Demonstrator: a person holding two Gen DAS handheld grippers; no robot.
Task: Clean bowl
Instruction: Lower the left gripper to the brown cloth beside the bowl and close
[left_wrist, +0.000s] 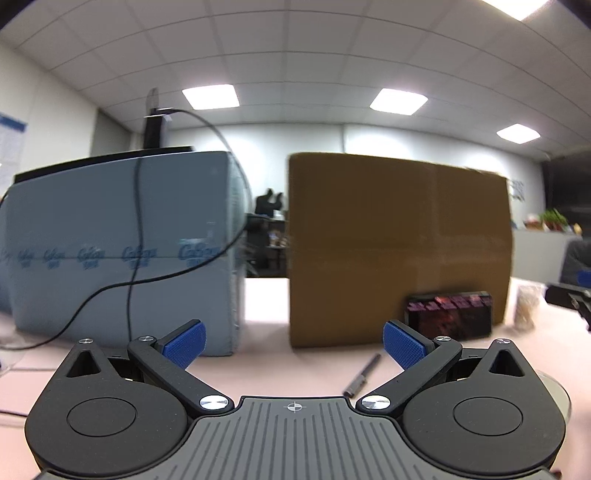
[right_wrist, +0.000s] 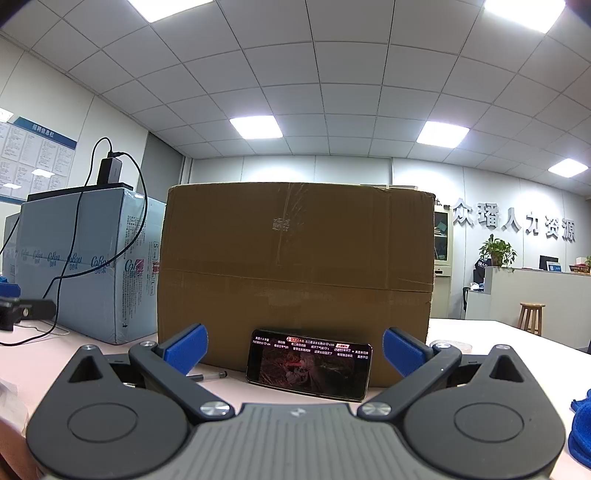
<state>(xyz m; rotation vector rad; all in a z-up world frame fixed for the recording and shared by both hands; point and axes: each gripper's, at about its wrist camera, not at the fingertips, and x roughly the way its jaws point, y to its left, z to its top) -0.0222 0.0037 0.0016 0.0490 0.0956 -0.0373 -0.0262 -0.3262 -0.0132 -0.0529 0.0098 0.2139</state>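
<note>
My left gripper (left_wrist: 294, 345) is open and empty, held level above the pink table (left_wrist: 266, 306). My right gripper (right_wrist: 294, 349) is open and empty, facing the cardboard box. A blue cloth (right_wrist: 580, 428) lies at the right edge of the right wrist view. A pale curved rim, possibly the bowl (left_wrist: 556, 391), peeks out behind the left gripper's right side; I cannot tell for sure. The right gripper's body (left_wrist: 570, 295) shows at the right edge of the left wrist view, and the left gripper's body (right_wrist: 22, 310) at the left edge of the right wrist view.
A brown cardboard box (right_wrist: 295, 273) and a grey-blue wrapped carton (right_wrist: 74, 273) stand at the back of the table. A phone (right_wrist: 308, 363) leans on the box, screen lit. A pen (right_wrist: 210, 376) lies before it. A black cable (right_wrist: 66, 280) hangs over the carton.
</note>
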